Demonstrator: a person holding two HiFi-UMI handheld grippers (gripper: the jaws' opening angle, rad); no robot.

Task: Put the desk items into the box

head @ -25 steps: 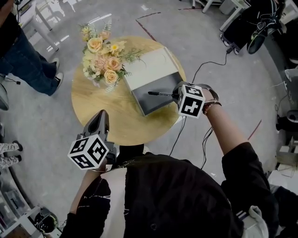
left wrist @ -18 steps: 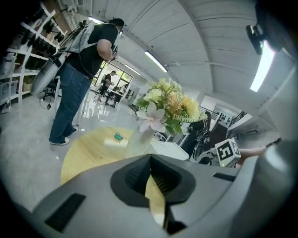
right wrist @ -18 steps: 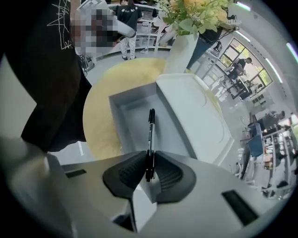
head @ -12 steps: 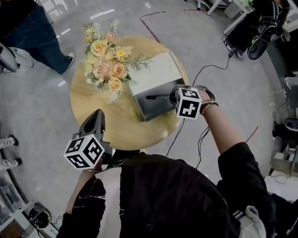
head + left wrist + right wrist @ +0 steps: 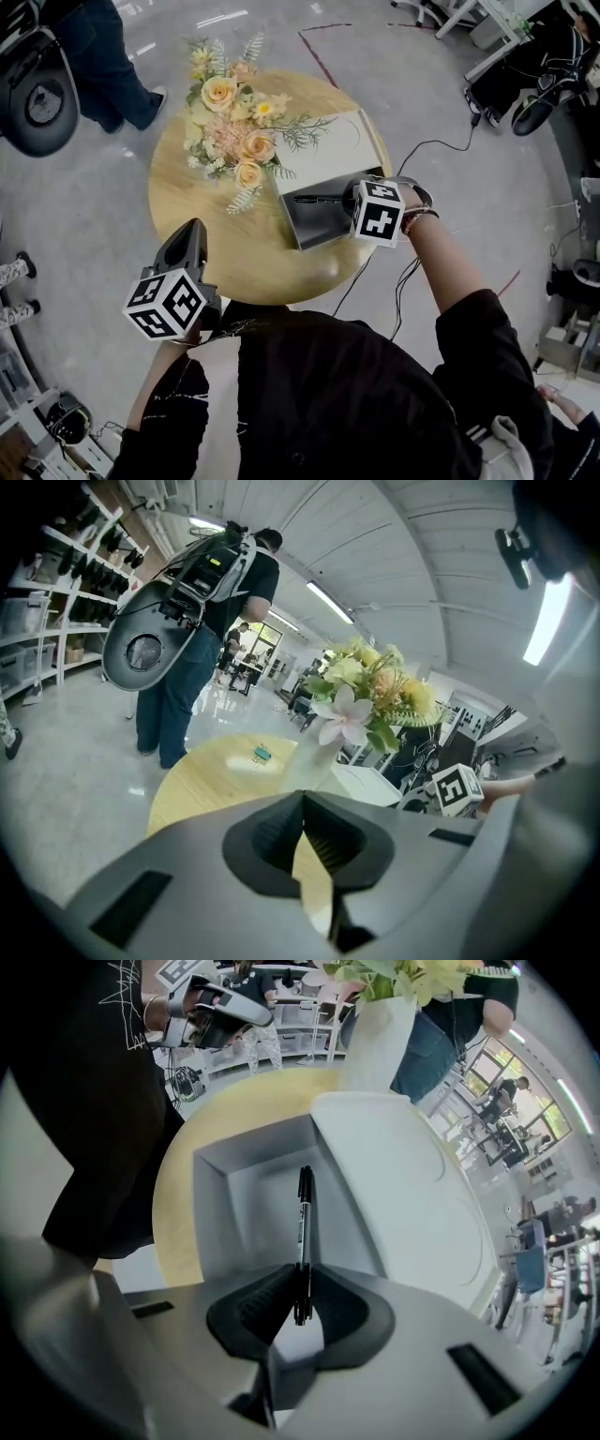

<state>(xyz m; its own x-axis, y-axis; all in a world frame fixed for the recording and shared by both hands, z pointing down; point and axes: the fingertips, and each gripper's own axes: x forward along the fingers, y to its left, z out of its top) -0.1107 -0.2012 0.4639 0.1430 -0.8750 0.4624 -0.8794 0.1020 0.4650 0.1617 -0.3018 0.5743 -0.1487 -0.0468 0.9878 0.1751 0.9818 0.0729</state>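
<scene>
We look down on a round bench of pale, smooth-grained wood on a glossy grey floor. On its far side stands a loose bouquet of cream and peach roses with feathery green sprigs, set in a plain white vase. Just beside the flowers sits a rectangular box with straight walls and a matte dark-grey inside. Its flat white lid lies open against the box's far edge.

A slim black pen with a glossy barrel and pale print sticks straight out from the tips of the right claw. It reaches over the grey inside of the box. We cannot tell whether its far end touches the box floor.

The right claw points down over the box's near corner. Its jaws stand at a narrow gap, and their ribbed dark pads pinch the pen's near end.

The left claw has a smooth grey shell and ribbed black pads. Its tips meet with nothing between them. It hangs over the bench's near left edge, well apart from the box.

A small green object, too small to identify, lies on the far part of the bench. A person in dark jeans wearing a backpack stands beyond the bench.
</scene>
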